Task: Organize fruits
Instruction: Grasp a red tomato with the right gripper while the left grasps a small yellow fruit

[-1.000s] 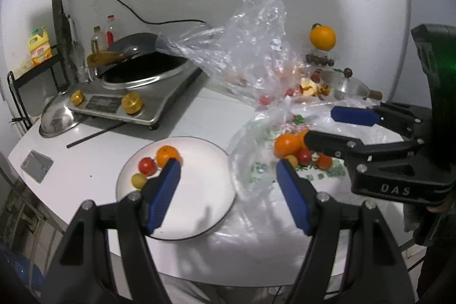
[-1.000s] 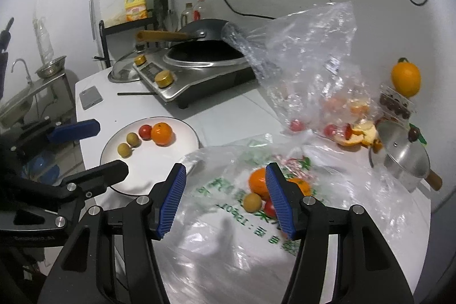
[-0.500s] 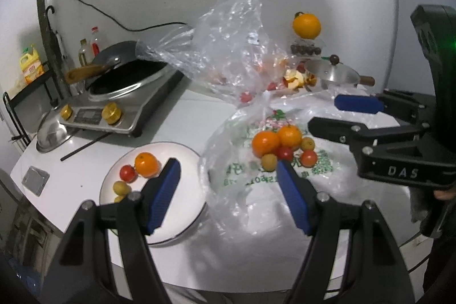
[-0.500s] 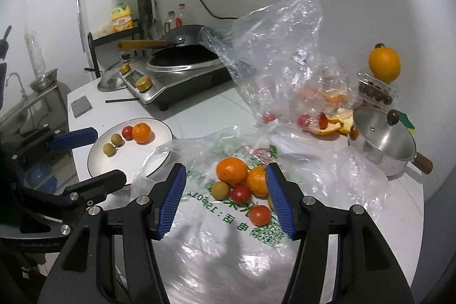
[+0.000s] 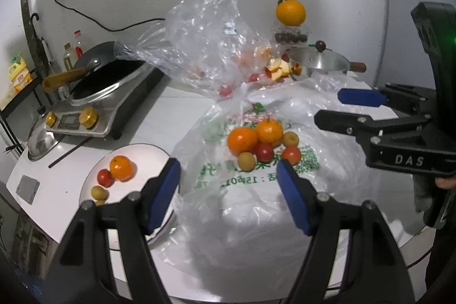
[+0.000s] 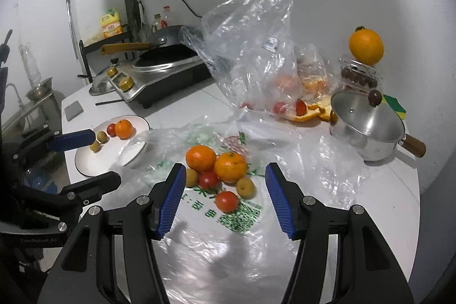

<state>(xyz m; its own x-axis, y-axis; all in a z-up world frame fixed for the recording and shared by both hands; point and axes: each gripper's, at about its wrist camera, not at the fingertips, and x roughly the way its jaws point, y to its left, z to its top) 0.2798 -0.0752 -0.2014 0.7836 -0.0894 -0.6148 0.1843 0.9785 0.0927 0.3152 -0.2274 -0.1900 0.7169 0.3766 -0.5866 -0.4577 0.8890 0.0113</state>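
A pile of fruit lies on a flat printed plastic bag [image 5: 256, 178]: two oranges [image 5: 242, 140], red tomatoes [image 5: 291, 154] and small yellow fruits [image 5: 246, 161]. It shows in the right wrist view too [image 6: 216, 161]. A white plate [image 5: 148, 158] at the left holds an orange [image 5: 121, 167], a tomato and small yellow fruits. My left gripper [image 5: 228, 190] is open and empty, just short of the pile. My right gripper [image 6: 225, 198] is open and empty, its jaws standing either side of the pile's near edge.
A crumpled clear bag [image 5: 205, 42] with more fruit and peel stands behind the pile. A steel pot with lid [image 6: 367, 124] sits at the right. An induction cooker with a wok [image 5: 102, 87] is at the back left. A big orange [image 6: 366, 46] rests on a jar by the wall.
Both grippers have swung right, from the plate toward the fruit pile on the bag, and moved closer to it. Both stay open.
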